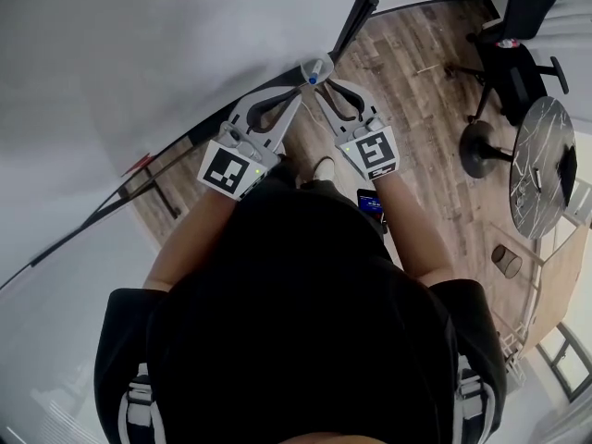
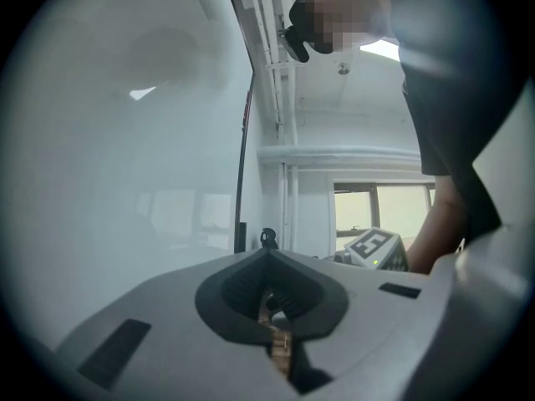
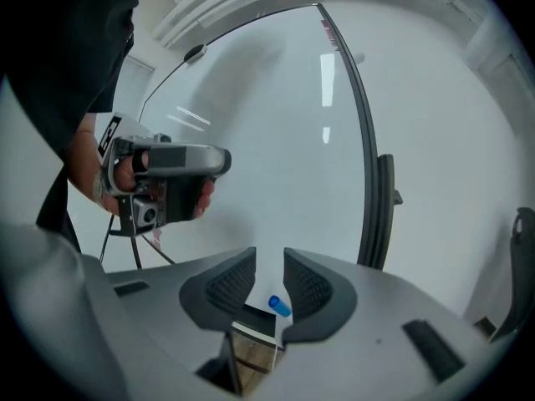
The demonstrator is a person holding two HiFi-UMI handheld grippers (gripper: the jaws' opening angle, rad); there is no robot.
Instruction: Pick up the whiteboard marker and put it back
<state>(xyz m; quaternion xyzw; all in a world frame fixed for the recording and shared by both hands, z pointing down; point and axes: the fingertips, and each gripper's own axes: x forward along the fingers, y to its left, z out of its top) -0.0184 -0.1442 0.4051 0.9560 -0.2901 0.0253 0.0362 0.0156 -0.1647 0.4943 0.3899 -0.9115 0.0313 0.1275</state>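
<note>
The whiteboard marker (image 1: 314, 70), white with a blue cap, lies at the bottom edge of the whiteboard (image 1: 139, 63), just past both grippers' tips. In the right gripper view its blue cap (image 3: 279, 307) shows low in the gap between the jaws, close to the right pad, and I cannot see either pad pressing on it. My right gripper (image 3: 269, 259) (image 1: 324, 86) stands open around it. My left gripper (image 1: 296, 95) (image 2: 267, 253) sits just left of the marker with its jaws together and nothing between them.
The whiteboard's black frame (image 3: 368, 165) runs beside the grippers. A black office chair (image 1: 518, 35) and a round marble table (image 1: 541, 165) stand on the wood floor (image 1: 416, 91) to the right. A window (image 2: 380, 211) shows beyond the left gripper.
</note>
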